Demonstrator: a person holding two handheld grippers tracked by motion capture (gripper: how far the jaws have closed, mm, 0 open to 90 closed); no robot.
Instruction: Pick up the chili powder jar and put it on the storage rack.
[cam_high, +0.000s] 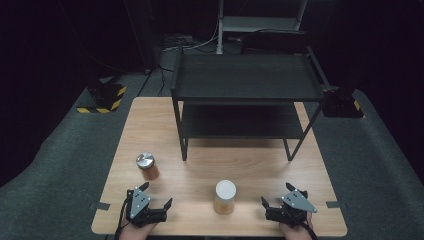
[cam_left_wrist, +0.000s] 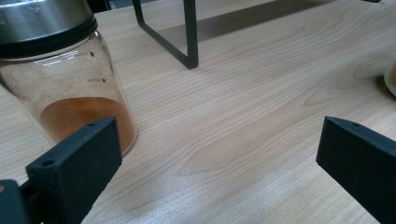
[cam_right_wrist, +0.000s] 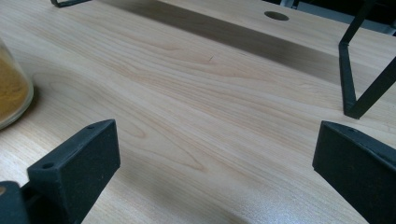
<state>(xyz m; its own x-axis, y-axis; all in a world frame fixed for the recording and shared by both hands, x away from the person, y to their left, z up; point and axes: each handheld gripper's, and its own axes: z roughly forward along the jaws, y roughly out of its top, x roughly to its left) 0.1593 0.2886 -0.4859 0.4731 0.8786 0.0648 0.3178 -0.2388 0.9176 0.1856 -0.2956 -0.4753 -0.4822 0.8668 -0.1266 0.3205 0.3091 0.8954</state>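
The left gripper (cam_high: 159, 195) rests at the near left edge of the wooden table (cam_high: 150, 120), its jaws spread wide with nothing between them; the right gripper (cam_high: 276, 193) sits at the near right edge, jaws equally wide and empty; just beyond the left gripper stands a glass jar with a metal lid (cam_high: 147, 166), holding orange-brown powder, upright and apart from the jaws; between the two grippers, near the front edge, stands a jar with a white lid (cam_high: 225, 197), holding yellowish powder; farther back a black two-tier shelf (cam_high: 245, 80) stands on the table.
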